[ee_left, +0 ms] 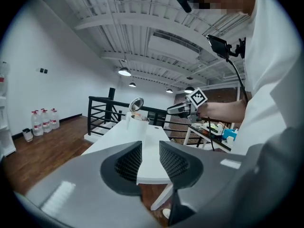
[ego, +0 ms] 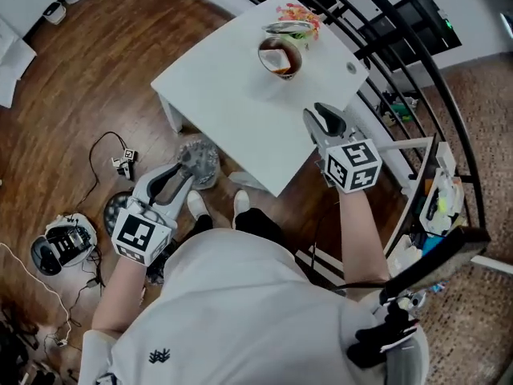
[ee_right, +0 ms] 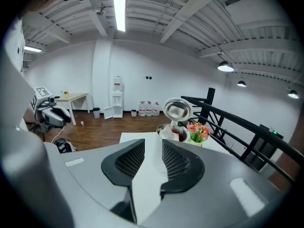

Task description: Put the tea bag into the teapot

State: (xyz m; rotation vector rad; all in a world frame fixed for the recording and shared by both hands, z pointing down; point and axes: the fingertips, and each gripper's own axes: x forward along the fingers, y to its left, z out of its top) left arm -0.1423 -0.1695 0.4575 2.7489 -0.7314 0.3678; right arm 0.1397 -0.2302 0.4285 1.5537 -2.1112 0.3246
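The teapot (ego: 280,56) stands at the far end of the white table (ego: 232,103), its hinged lid tipped up; dark liquid and a pale bag-like thing (ee_right: 166,133) show inside it. In the right gripper view the teapot (ee_right: 175,133) is straight ahead. My right gripper (ego: 321,112) hovers over the table's near right edge, short of the pot, its jaws a little apart with nothing between them. My left gripper (ego: 186,167) hangs low by the table's near left corner, above the floor, jaws also slightly apart and empty. The left gripper view shows the teapot (ee_left: 135,114) and the right gripper (ee_left: 183,109).
A small vase of flowers (ego: 299,14) stands right behind the pot. A black railing (ego: 385,46) runs along the table's far and right sides. A round grey object (ego: 199,163), cables and a device (ego: 60,243) lie on the wooden floor. A cluttered shelf (ego: 439,203) stands at right.
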